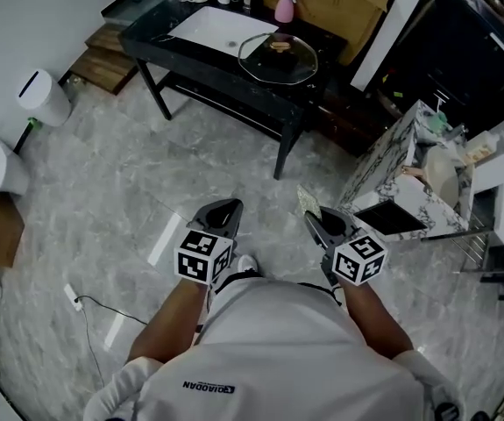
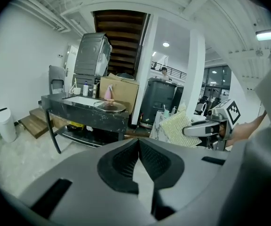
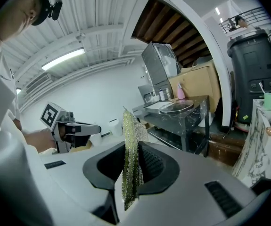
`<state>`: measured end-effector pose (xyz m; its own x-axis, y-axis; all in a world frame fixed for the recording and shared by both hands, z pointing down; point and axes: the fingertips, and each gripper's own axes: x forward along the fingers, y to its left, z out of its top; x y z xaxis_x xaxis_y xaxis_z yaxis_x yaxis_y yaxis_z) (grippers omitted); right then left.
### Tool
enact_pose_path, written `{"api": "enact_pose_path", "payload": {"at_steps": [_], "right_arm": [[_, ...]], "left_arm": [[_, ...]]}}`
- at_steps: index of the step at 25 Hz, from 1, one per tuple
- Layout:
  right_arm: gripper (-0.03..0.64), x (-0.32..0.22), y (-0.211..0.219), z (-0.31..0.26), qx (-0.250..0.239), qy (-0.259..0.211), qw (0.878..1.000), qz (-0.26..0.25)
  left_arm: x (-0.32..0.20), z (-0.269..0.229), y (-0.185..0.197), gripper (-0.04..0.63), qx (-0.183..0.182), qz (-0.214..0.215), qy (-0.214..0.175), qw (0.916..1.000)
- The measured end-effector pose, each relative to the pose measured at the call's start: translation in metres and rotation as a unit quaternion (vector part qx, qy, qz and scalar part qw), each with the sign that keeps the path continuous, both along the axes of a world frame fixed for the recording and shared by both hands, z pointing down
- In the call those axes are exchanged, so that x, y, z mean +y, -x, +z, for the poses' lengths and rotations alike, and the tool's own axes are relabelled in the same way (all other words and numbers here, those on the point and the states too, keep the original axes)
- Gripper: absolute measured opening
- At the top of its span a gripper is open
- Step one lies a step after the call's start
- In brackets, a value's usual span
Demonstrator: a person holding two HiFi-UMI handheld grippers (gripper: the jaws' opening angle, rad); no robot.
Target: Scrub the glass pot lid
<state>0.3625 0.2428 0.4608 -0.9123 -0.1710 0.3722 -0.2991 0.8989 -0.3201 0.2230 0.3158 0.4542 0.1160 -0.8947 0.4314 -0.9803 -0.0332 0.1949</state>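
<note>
Left gripper [image 1: 228,205] jaws closed, empty. Right gripper [image 1: 313,219] clamps scouring pad [image 3: 132,142]. Glass pot lid [image 1: 278,58] sits on black table [image 1: 201,67], well apart from both.

Glossy glass pot lid [image 1: 288,65], black marbled table [image 1: 206,65], rough glittery sponge [image 3: 131,164]

Only legible txt: small dark print on white cotton shirt [image 1: 273,345], 6 o'clock in head view (upside down, approx. "QUAODAN").

light: dim, ceiling lamps | edges: fisheye-warped | focus: sharp
</note>
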Motion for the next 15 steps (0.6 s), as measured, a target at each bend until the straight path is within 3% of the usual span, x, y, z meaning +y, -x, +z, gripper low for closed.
{"api": "enact_pose_path", "payload": {"at_steps": [5, 15], "right_arm": [[0.084, -0.014, 0.044, 0.001, 0.002, -0.004, 1.0, 0.004], [0.084, -0.053, 0.088, 0.008, 0.004, 0.001, 1.0, 0.012]], "left_arm": [[-0.015, 0.006, 0.042, 0.015, 0.004, 0.006, 0.001, 1.0], [-0.049, 0.019, 0.081, 0.015, 0.007, 0.019, 0.013, 0.9997]]}}
